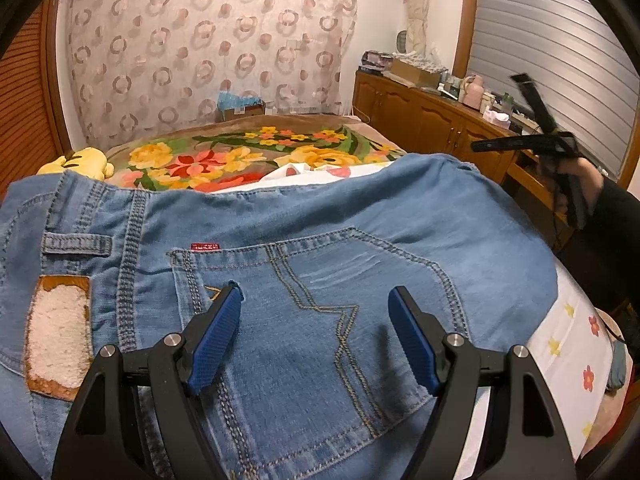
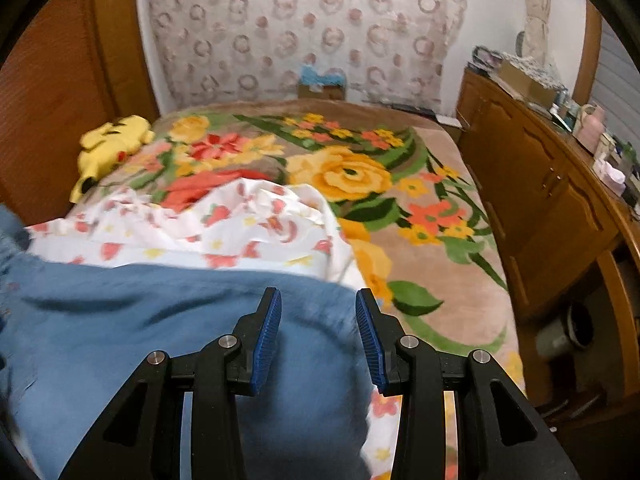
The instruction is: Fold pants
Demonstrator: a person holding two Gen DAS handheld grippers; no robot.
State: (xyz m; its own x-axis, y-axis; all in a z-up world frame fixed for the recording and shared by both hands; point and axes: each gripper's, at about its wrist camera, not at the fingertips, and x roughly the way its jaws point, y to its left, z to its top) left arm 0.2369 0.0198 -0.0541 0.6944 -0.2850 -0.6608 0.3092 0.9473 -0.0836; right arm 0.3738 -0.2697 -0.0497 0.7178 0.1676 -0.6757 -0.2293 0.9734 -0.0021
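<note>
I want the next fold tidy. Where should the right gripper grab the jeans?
Likely the jeans' loose right edge by the right gripper, coming in from the bed's open side: the denim lies flat and ends there on the white floral sheet.

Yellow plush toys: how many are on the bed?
1. The yellow plush toy lies at the bed's far left edge, beside the floral blanket. Others may be hidden behind the blue denim pants.

Right claw (image 2: 318,300) agape, empty, above blue pants (image 2: 160,320) on floral bed (image 2: 420,208).
</note>
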